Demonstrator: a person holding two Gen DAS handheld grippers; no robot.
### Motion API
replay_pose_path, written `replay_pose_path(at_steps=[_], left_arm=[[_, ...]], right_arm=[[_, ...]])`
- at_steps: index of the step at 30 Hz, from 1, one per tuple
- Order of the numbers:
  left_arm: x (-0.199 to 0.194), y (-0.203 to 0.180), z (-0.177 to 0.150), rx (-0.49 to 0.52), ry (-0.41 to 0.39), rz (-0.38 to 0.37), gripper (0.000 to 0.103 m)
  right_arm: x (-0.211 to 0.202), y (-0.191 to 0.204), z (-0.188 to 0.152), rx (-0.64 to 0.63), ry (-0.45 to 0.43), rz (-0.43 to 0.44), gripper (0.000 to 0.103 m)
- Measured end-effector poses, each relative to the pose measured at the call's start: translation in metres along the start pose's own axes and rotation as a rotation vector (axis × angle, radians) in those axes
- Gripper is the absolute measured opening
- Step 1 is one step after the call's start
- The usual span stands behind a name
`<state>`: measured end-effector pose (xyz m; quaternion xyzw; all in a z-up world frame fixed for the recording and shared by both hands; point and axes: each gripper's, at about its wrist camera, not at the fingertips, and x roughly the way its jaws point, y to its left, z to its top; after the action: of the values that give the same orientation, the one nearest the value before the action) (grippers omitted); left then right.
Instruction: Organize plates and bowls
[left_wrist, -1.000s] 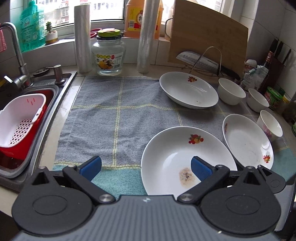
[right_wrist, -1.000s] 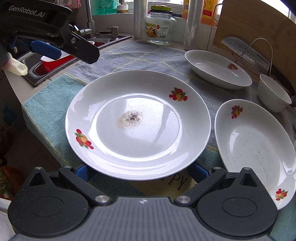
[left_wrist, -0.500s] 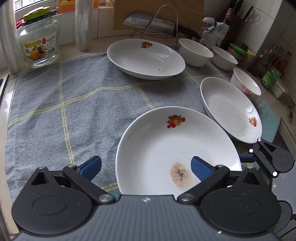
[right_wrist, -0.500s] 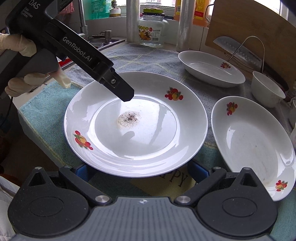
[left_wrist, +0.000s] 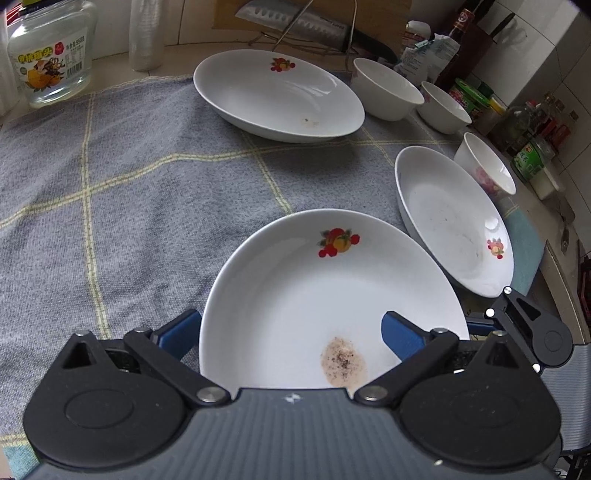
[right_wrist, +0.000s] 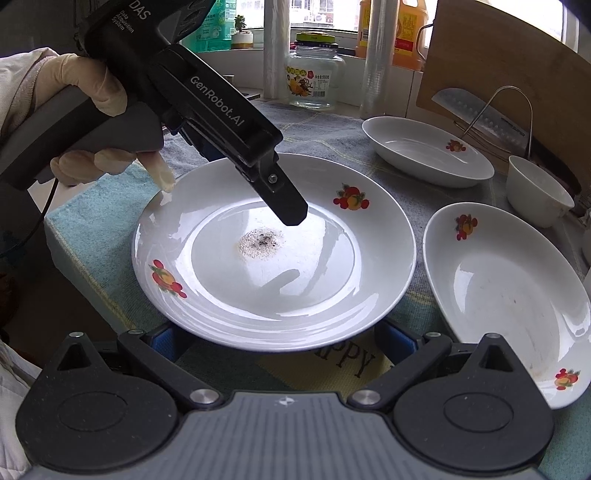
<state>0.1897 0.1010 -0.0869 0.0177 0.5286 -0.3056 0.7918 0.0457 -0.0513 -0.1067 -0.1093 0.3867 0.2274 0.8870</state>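
A white fruit-print plate with a brown stain (left_wrist: 317, 295) (right_wrist: 273, 254) lies on the towel at the counter's front. My left gripper (left_wrist: 291, 332) is open, one finger over the plate's inside, the other outside its left rim; it also shows in the right wrist view (right_wrist: 288, 210). My right gripper (right_wrist: 273, 343) is open, its fingers low on either side of the plate's near rim. A second plate (left_wrist: 454, 221) (right_wrist: 513, 288) lies to the right, a third (left_wrist: 277, 96) (right_wrist: 424, 155) at the back. White bowls (left_wrist: 386, 94) (right_wrist: 535, 192) stand at the back right.
A grey checked towel (left_wrist: 129, 184) covers the counter. A glass jar (left_wrist: 48, 55) and plastic roll (left_wrist: 146, 33) stand at the back. A cutting board and cleaver on a wire rack (right_wrist: 495, 110) lean behind the plates. Bottles and jars (left_wrist: 517, 129) crowd the far right.
My left gripper has swung right from the sink side and come down over the stained plate's left rim. My right gripper has stayed at the plate's near rim.
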Motion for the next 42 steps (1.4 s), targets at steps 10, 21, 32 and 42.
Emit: replay_pose_path(at_steps=[10,21,32,42], left_arm=[[0.003,-0.009,-0.002,0.041,0.006,0.045,0.102],[0.006,-0.009,0.006,0.161,0.089,0.004,0.101],[0.011,-0.006,0.023,0.22,0.147,-0.038,0.097],[0.015,-0.006,0.04,0.26,0.217,-0.062,0.088]], right_arm=[[-0.002,-0.005,-0.008,-0.029,-0.057,0.032,0.103],[-0.002,-0.003,-0.011,-0.032,-0.084,0.03,0.103],[-0.003,0.0,-0.012,-0.013,-0.084,0.008,0.103],[-0.004,0.004,-0.01,-0.041,-0.085,-0.001,0.103]])
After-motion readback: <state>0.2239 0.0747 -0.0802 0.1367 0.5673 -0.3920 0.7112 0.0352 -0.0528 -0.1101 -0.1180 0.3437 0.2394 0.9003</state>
